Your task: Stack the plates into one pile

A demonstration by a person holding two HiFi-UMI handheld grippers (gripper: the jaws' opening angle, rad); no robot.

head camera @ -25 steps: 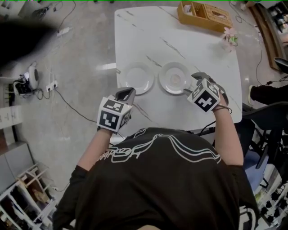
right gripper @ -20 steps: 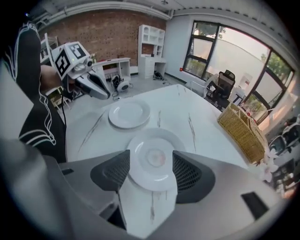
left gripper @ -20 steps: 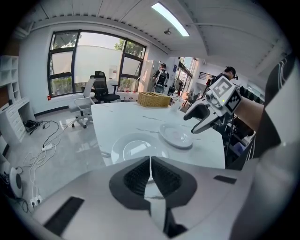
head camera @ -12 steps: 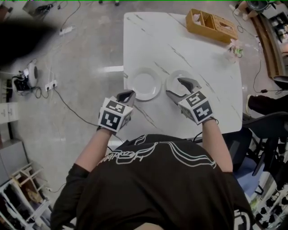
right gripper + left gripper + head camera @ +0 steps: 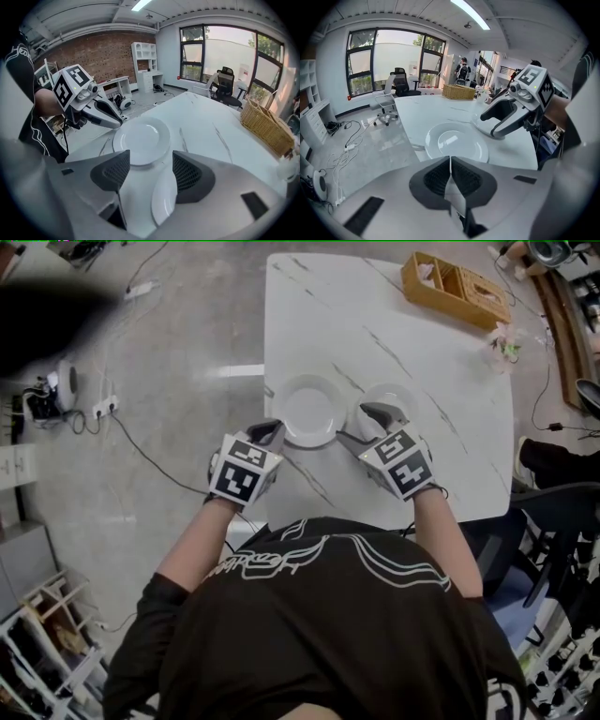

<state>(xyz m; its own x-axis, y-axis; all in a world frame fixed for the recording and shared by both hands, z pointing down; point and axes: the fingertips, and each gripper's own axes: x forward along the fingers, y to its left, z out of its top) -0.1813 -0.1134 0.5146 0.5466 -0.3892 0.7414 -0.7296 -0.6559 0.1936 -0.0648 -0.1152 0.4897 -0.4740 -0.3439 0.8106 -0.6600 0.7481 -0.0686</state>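
**Two plates side by side, right jaws around one rim**

White marble worktop carries a wicker basket at its far right corner and two white plates near the near edge, flat and just beside each other, not stacked. The left plate lies clear at the near left corner. The right plate is partly covered by the right gripper – jaws wide apart, the plate's near rim between them, contact can't be made out. Left gripper hovers at the near edge just short of the left plate – jaws pressed together, holding nothing.
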